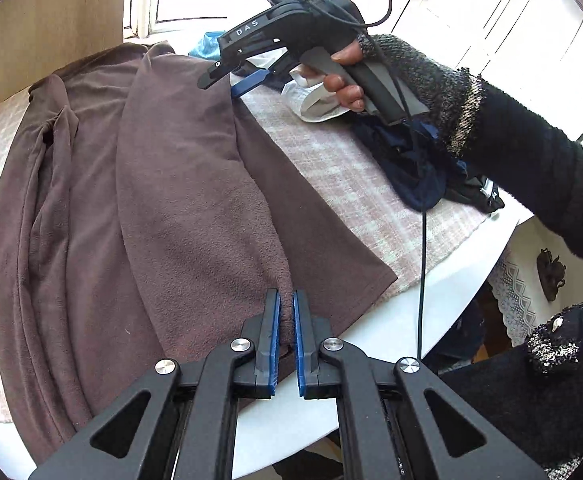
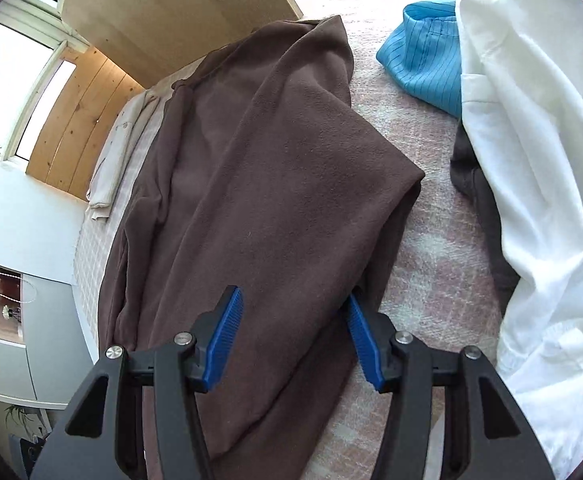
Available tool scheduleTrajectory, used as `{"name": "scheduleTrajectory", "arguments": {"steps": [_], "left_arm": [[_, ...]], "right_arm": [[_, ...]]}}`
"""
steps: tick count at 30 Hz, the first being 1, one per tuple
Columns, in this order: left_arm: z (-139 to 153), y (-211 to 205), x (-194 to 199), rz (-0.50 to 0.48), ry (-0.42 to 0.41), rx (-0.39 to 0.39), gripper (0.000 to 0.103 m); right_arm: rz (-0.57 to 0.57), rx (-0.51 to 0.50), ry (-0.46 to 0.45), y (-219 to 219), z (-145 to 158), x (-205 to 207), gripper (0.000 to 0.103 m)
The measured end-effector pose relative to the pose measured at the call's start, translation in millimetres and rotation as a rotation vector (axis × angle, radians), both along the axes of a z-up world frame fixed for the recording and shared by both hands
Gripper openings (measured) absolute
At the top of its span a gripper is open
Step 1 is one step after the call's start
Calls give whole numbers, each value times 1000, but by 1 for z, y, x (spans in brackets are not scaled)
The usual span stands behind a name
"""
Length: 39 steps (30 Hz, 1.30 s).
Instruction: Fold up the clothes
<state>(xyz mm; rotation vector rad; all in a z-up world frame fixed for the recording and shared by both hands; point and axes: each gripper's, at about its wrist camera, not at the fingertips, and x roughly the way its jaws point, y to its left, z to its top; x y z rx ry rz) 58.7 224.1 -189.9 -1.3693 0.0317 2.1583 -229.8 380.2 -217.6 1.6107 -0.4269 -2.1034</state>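
Brown fleece garment (image 1: pixel 179 184) lies spread on the checked cloth (image 1: pixel 331 168) covering the white surface (image 1: pixel 443 280), one panel already folded lengthwise over the middle. Mid-fold step, judging by the layers.

Left tongs (image 1: pixel 286 340) are pinched together on the near hem of the folded panel; fabric sits between the blue pads (image 1: pixel 275 344). Right tongs (image 2: pixel 291 344) stand apart over the garment's right edge, straddling a fold of fleece, pads not pressing on it. In the left wrist view the right tongs hover at the far end, near the collar side, held by a hand (image 1: pixel 347 80) in a fingerless knit glove.

Long axis of the garment runs away from the left camera, near hem toward the person, far end toward the window. In the right wrist view it runs up the frame, tilted slightly left.

Next move probably needs the right tongs to close on that edge, then both to carry the cloth over together, keeping the fold line straight.

Other clothes wait: white shirt (image 2: pixel 531 160), blue striped item (image 2: pixel 423 64), navy pile (image 1: pixel 411 160).
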Motion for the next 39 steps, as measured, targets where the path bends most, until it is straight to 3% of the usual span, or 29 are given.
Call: {"name": "scheduleTrajectory", "arguments": {"steps": [1,2,7,11,15,21,24,25,29,31,33,37,39], "left_arm": [[0,2,-1,-3,1,-7,5],[0,5,-1,-6,2,-13,5],[-1,10,-1,-19,1,-54,5],[0,20,1,-34,21,-82,5],[-11,47,-2,-91,18,-90,5],[-28,84,-7,-131,7,-73,5],[-39,95,-11,-129,12,-75,6],[-44,97,-10,-140,-12,-69,14],[-26,73,8,-140,-13,-39,21],[-14,57,19,-118,0,-53,31],[-7,50,27,-116,21,-82,31],[-13,78,24,-165,74,-122,33],[-25,103,21,-208,128,-189,36]], "right_arm": [[-1,6,10,1,1,-3,28],[-6,-1,12,3,3,-5,6],[-27,-38,67,15,22,-12,6],[-12,17,78,17,26,-19,6],[7,108,80,14,13,-22,6],[-57,93,97,26,8,-31,6],[-33,120,68,21,-2,-35,5],[-21,129,70,19,-1,-35,5],[9,107,28,23,7,-29,13],[13,97,46,28,14,-21,20],[-1,86,55,33,17,-21,36],[-30,64,72,41,21,-21,40],[-33,45,71,42,19,-24,40]]}}
